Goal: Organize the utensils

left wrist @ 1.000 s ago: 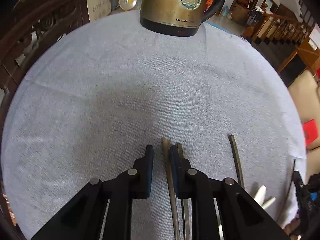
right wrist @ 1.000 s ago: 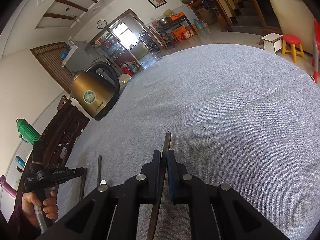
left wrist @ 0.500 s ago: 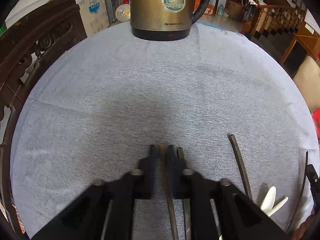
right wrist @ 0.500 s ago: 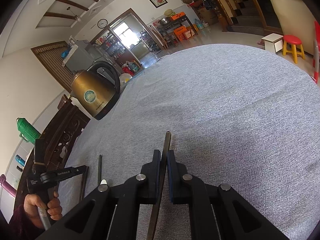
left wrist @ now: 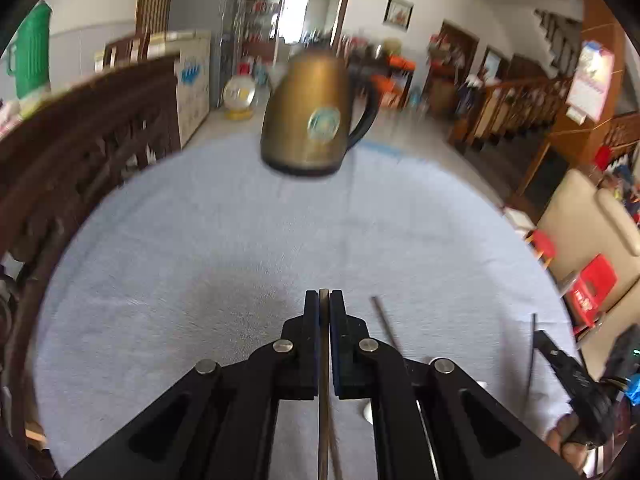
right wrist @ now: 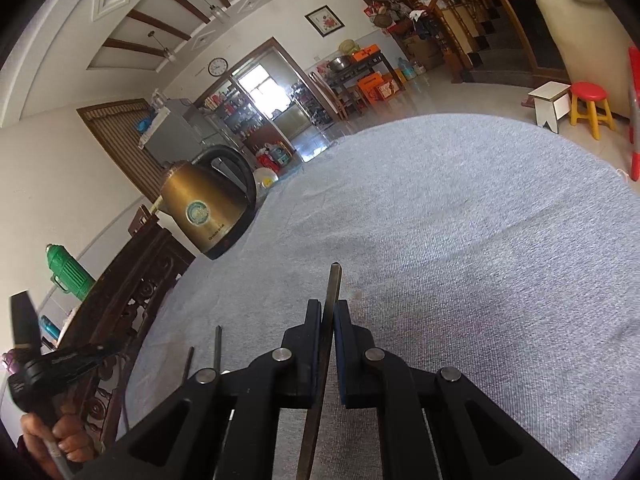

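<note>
Two grippers, each clamped on one slim dark utensil. Left gripper (left wrist: 324, 304) pinches a thin flat handle (left wrist: 323, 420) between its pads, held above the grey tablecloth (left wrist: 200, 248); right gripper (right wrist: 327, 312) grips a similar strip (right wrist: 333, 288) whose tip juts past the fingers. Step in hand, by my judgement: pick-up done, carry pending. Next move calls for laying both pieces parallel beside the utensils on the cloth (left wrist: 386, 324) — level descent, then release. Both pieces look narrow, rigid, dull metal; their working ends are hidden. Kettle (left wrist: 316, 120) stands well apart.
</note>
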A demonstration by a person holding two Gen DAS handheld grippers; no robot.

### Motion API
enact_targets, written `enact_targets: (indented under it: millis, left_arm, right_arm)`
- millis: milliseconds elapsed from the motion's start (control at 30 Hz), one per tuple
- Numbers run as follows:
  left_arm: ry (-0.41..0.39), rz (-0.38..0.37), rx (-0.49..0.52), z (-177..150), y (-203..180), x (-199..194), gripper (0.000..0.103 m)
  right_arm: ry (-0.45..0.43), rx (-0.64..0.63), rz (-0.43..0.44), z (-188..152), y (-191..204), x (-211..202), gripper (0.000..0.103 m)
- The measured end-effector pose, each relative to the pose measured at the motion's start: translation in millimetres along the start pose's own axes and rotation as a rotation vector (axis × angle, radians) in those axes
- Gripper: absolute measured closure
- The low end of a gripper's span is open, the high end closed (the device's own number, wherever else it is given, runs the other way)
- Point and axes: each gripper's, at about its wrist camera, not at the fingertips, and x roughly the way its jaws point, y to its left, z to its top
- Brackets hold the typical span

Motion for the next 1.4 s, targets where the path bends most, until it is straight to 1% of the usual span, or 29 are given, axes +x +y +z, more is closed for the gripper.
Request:
enact_targets:
  millis: [67, 133, 200, 300, 400, 467, 633, 700, 767, 800, 833, 900, 933, 967, 1033, 1067, 1133, 1200, 1267, 1300, 1333, 1400]
  left_arm:
    - [-0.057, -0.023, 0.003, 1, -4, -29, 0.098]
    - [-0.122, -0.046, 0.002, -5, -11, -61, 0.098]
    - [-0.168, -0.057, 0.000, -12, -13, -85, 0.098]
    - [-0.229, -0.075, -0.008, -19, -13, -106, 0.098]
    - [-0.296, -0.089, -0.013, -29, -13, -137, 0.098]
    - [-0.327, -0.086, -0.005, -36, -15, -151, 0.098]
    - [-0.393, -0.088, 0.008, -41, -22, -180, 0.098]
    - [-0.402, -0.094, 0.002, -42, -24, -187, 0.098]
    - [-0.416, -0.108, -0.001, -44, -26, -196, 0.098]
    - [-0.425, -0.111, 0.005, -46, -28, -200, 0.098]
    - [-0.434, -0.112, 0.012, -46, -29, -203, 0.098]
    - [-0.445, -0.121, 0.023, -47, -30, -211, 0.098]
    - [-0.451, -0.123, 0.024, -48, -30, -213, 0.098]
    - [-0.457, -0.124, 0.025, -48, -29, -214, 0.098]
    - [-0.464, -0.133, 0.020, -45, -25, -213, 0.098]
    - [-0.467, -0.134, 0.017, -45, -24, -214, 0.098]
    - [-0.474, -0.135, 0.014, -44, -20, -212, 0.098]
    - [-0.479, -0.132, 0.013, -43, -16, -211, 0.098]
    - [-0.484, -0.127, 0.013, -44, -14, -210, 0.098]
    - [-0.486, -0.125, 0.013, -45, -11, -209, 0.098]
    - [-0.487, -0.124, 0.012, -45, -10, -209, 0.098]
    - [-0.491, -0.120, 0.010, -48, -6, -209, 0.098]
  right_arm:
    - [-0.035, 0.016, 0.010, 3, 0, -15, 0.096]
    - [-0.082, 0.030, 0.021, 6, 1, -36, 0.096]
    - [-0.117, 0.029, 0.022, 9, 3, -55, 0.096]
    - [-0.169, 0.014, 0.012, 12, 7, -87, 0.096]
    - [-0.214, -0.003, 0.006, 13, 16, -116, 0.097]
    - [-0.247, -0.022, 0.008, 13, 24, -136, 0.097]
    - [-0.340, -0.105, 0.012, 12, 59, -181, 0.097]
    - [-0.349, -0.147, 0.008, 11, 71, -189, 0.097]
    - [-0.319, -0.156, -0.029, 13, 76, -189, 0.097]
    - [-0.289, -0.141, -0.026, 15, 74, -186, 0.097]
    - [-0.242, -0.121, -0.028, 19, 69, -181, 0.096]
    - [-0.113, -0.070, -0.098, 29, 55, -158, 0.092]
    - [-0.063, -0.049, -0.118, 34, 47, -148, 0.081]
    - [0.010, -0.030, -0.145, 41, 39, -131, 0.068]
    - [0.129, 0.004, -0.205, 50, 24, -99, 0.057]
    - [0.169, 0.011, -0.225, 53, 18, -86, 0.057]
    - [0.250, 0.013, -0.295, 60, 9, -62, 0.057]
    - [0.332, -0.009, -0.370, 64, 7, -33, 0.062]
    - [0.378, -0.032, -0.432, 64, 8, -12, 0.065]
    - [0.398, -0.047, -0.458, 65, 9, -2, 0.067]
    - [0.420, -0.061, -0.502, 66, 10, 8, 0.072]
    - [0.472, -0.059, -0.561, 62, 6, 22, 0.076]
